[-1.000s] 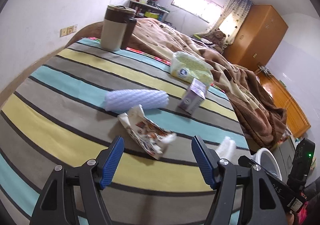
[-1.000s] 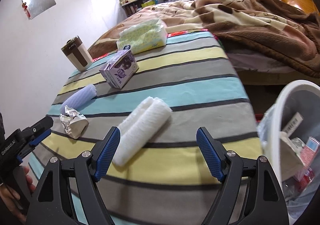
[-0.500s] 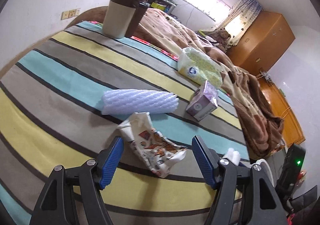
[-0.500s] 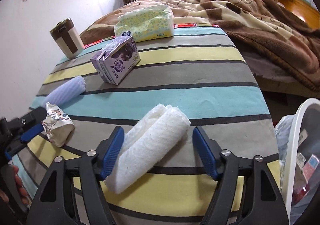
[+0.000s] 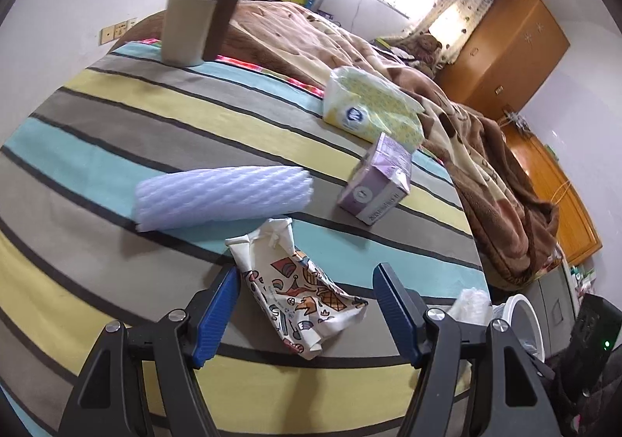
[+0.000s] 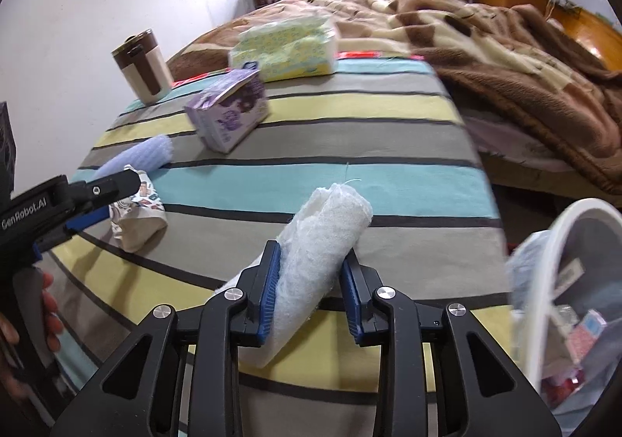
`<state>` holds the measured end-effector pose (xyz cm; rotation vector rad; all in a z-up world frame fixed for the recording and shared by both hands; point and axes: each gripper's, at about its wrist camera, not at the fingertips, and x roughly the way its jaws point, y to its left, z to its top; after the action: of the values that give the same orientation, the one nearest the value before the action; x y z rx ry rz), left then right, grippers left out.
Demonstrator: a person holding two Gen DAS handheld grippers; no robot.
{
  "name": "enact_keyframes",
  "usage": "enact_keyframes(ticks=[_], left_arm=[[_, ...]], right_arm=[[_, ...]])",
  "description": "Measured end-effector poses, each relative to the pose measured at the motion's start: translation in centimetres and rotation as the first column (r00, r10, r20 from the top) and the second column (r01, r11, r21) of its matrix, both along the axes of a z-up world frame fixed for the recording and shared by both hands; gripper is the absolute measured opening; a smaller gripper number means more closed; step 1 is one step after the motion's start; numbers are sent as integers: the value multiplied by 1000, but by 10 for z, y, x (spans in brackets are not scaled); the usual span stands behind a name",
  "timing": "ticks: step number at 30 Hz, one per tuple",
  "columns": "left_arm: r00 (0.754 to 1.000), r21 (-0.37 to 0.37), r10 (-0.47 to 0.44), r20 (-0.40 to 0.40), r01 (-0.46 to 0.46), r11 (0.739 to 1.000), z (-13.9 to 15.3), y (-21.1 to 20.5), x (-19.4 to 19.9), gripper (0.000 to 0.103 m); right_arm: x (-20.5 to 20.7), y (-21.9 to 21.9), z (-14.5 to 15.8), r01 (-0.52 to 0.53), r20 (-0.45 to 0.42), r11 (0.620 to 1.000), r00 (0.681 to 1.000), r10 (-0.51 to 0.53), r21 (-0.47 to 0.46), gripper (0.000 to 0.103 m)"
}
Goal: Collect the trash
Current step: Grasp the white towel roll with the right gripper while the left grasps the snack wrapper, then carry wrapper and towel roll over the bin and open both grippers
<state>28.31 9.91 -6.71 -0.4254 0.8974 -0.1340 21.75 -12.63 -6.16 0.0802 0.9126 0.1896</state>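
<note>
Pickup step: we are pinching the white foam roll (image 6: 322,242) in the right gripper (image 6: 311,289) on the striped bed (image 6: 350,149); left gripper (image 5: 307,314) fingers are straddling the crumpled wrapper (image 5: 295,289), wide. Next, we judge, carrying it to the bin (image 6: 563,242).

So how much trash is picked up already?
Some trash already sits in the white bin. The right gripper squeezes the white foam roll; the open left gripper straddles the crumpled wrapper. The purple foam sleeve and purple carton remain.
</note>
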Motion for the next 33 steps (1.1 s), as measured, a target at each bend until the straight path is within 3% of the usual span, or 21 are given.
enact_keyframes(ticks=[6, 9, 14, 28, 33], left_arm=[[997, 62, -81, -21, 82, 995, -2, -34, 7, 70], [992, 136, -124, -23, 126, 983, -3, -54, 6, 70], [983, 196, -177, -48, 183, 963, -9, -77, 0, 70], [994, 131, -103, -24, 105, 986, -11, -60, -7, 64], [994, 152, -108, 10, 105, 983, -5, -61, -15, 64]], right_arm=[[-2, -22, 6, 56, 37, 995, 998, -54, -83, 29], [-1, -34, 4, 77, 28, 994, 997, -75, -73, 29], [2, -35, -2, 77, 13, 995, 997, -76, -57, 29], [0, -36, -4, 61, 13, 997, 998, -61, -53, 29], [-5, -37, -2, 54, 25, 998, 998, -54, -20, 28]])
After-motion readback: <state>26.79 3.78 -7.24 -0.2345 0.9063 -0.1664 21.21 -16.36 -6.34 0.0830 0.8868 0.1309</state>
